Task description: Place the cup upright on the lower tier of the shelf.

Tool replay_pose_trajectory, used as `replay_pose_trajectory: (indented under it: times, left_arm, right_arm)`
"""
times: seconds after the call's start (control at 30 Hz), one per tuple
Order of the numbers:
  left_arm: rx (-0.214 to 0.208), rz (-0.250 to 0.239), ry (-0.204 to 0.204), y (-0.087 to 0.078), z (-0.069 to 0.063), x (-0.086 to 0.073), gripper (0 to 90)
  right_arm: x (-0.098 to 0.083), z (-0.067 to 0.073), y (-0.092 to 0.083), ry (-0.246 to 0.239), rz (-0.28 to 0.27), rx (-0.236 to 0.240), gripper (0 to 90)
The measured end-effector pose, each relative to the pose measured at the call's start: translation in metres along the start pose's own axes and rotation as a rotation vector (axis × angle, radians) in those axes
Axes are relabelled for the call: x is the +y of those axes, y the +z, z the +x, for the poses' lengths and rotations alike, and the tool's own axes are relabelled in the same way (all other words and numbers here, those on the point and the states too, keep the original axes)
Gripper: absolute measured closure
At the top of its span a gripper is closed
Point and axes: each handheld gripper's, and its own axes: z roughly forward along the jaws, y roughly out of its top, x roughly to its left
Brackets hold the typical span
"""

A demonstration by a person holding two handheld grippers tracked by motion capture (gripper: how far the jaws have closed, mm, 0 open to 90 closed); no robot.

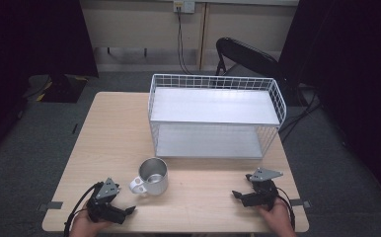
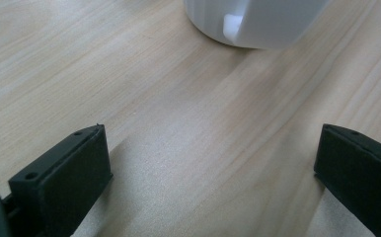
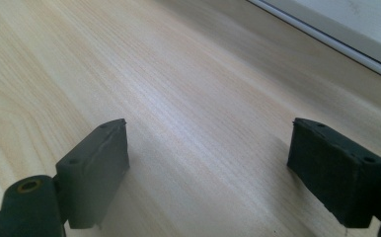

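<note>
dark curtains hung around the room, and the pale wooden table [image 1: 114, 138] stood in the middle with a white wire shelf rack [image 1: 215, 116] on its far half. the metal mug [image 1: 153, 176] stood upright on the table in front of the rack, near the front left corner of it, with its white handle turned toward my left side. both levels of the rack had nothing on them, so i judged that the work was only at the start: the mug was not yet taken, and if it was meant to go on the rack, the whole grasping, lifting and placing were left. my left gripper [image 1: 129, 211] rested low near the front edge of the table, just beside the mug but apart from it; its jaws were spread wide with only bare wood between them, and in the left gripper view the mug [image 2: 255, 22] was ahead of them. my right gripper [image 1: 236, 194] sat at the right front of the table, well apart from the mug, jaws also spread and holding nothing.
</note>
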Motion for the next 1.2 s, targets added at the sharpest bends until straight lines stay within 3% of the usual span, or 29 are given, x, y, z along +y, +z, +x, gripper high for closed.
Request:
replay_pose_trajectory:
  times: [0.23, 0.33, 0.43, 0.57, 0.63, 0.8, 1.2]
  left_arm:
    - [0.012, 0.002, -0.009, 0.001, 0.000, 0.001, 0.0]
    - [0.023, 0.025, -0.018, 0.001, 0.001, 0.004, 0.1]
    - [0.033, 0.029, -0.025, 0.000, 0.001, 0.005, 4.2]
    - [0.044, 0.033, -0.040, -0.005, 0.003, 0.007, 17.4]
    - [0.051, 0.046, -0.048, -0.005, 0.002, 0.008, 15.8]
    - [0.009, 0.031, -0.019, -0.011, -0.004, 0.014, 15.9]
    - [-0.005, -0.021, -0.008, -0.024, -0.010, 0.025, 17.2]
  right_arm:
    - [0.000, 0.000, 0.000, 0.000, 0.000, 0.000, 14.8]
    - [0.000, 0.000, 0.000, 0.000, 0.000, 0.000, 14.8]
    - [0.000, 0.000, 0.000, 0.002, 0.001, 0.000, 14.8]
    - [0.000, 0.000, 0.000, 0.001, 0.001, -0.001, 14.8]
    - [0.000, 0.000, 0.000, 0.001, 0.001, -0.001, 14.9]
    - [0.000, 0.000, 0.000, 0.001, 0.001, -0.001, 14.8]
    - [0.000, 0.000, 0.000, 0.002, 0.001, -0.001, 14.9]
